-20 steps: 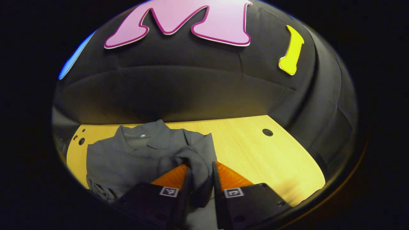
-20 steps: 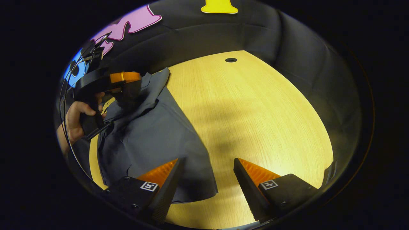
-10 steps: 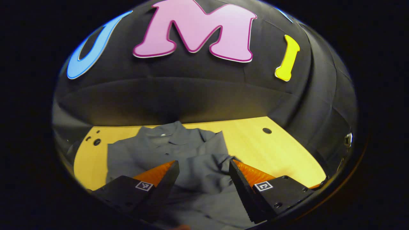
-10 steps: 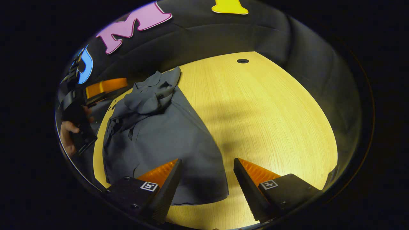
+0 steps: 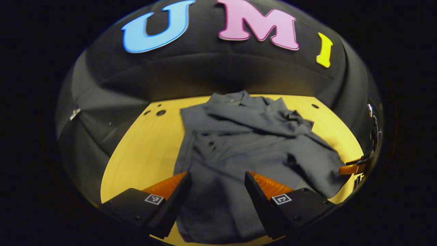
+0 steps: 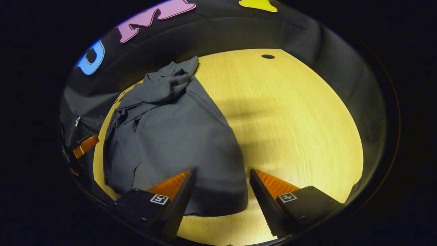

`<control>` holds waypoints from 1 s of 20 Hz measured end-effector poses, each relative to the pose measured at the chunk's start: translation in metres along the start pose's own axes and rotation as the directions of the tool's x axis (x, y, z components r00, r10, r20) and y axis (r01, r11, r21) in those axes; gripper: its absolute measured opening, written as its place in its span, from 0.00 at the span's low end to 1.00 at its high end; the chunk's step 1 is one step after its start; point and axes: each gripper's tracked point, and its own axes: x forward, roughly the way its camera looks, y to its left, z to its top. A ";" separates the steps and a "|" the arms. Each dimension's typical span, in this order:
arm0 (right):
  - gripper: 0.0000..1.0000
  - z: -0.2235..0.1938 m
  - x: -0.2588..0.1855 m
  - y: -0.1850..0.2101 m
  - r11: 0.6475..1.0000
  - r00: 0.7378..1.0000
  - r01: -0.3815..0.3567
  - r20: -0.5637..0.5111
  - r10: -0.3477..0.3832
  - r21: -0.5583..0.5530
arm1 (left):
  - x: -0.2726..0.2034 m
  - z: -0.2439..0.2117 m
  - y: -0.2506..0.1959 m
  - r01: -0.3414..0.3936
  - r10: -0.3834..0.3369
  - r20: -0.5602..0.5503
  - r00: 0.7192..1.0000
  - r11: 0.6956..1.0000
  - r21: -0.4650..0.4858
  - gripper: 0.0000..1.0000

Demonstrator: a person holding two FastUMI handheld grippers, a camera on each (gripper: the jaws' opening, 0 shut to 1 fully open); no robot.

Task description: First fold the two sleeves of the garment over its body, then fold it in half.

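lying across the light wooden table [image 6: 290,112], the dark grey collared shirt [image 5: 239,147] runs lengthwise from its collar [image 5: 239,97] by the far wall to its hem at the near edge, both sleeves seemingly bunched over the chest. left gripper [image 5: 216,191] hangs with fingers spread and empty, straight above the hem's middle. right gripper [image 6: 220,189] is likewise spread and empty, straddling the hem's corner. judging by this, the half fold comes next, and both sit about equally near the hem.
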 end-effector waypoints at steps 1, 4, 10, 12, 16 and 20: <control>0.99 0.000 0.004 0.004 1.000 1.000 0.000 -0.010 0.000 -0.015 | -0.009 -0.020 0.011 -0.020 0.020 -0.026 0.999 1.000 -0.010 0.99; 0.99 -0.006 0.004 0.021 0.998 0.999 -0.022 -0.031 0.021 -0.059 | -0.023 -0.057 0.026 -0.043 0.041 -0.077 0.996 0.999 -0.031 0.99; 0.99 -0.027 0.006 0.066 0.986 0.991 -0.090 -0.109 0.075 -0.138 | -0.039 -0.103 0.034 -0.060 0.048 -0.135 0.990 0.994 -0.087 0.99; 1.00 -0.032 0.007 0.074 0.981 0.991 -0.083 -0.119 0.063 -0.174 | -0.041 -0.119 0.034 -0.056 0.040 -0.151 0.988 0.993 -0.103 0.99; 0.99 -0.037 0.009 0.075 0.967 0.993 -0.025 -0.121 -0.006 -0.254 | -0.043 -0.134 0.033 -0.054 0.038 -0.173 0.984 0.995 -0.089 0.97; 0.99 -0.041 0.008 0.073 0.955 0.990 0.024 -0.125 -0.064 -0.296 | -0.037 -0.138 0.027 -0.041 0.025 -0.185 0.982 0.996 -0.083 0.99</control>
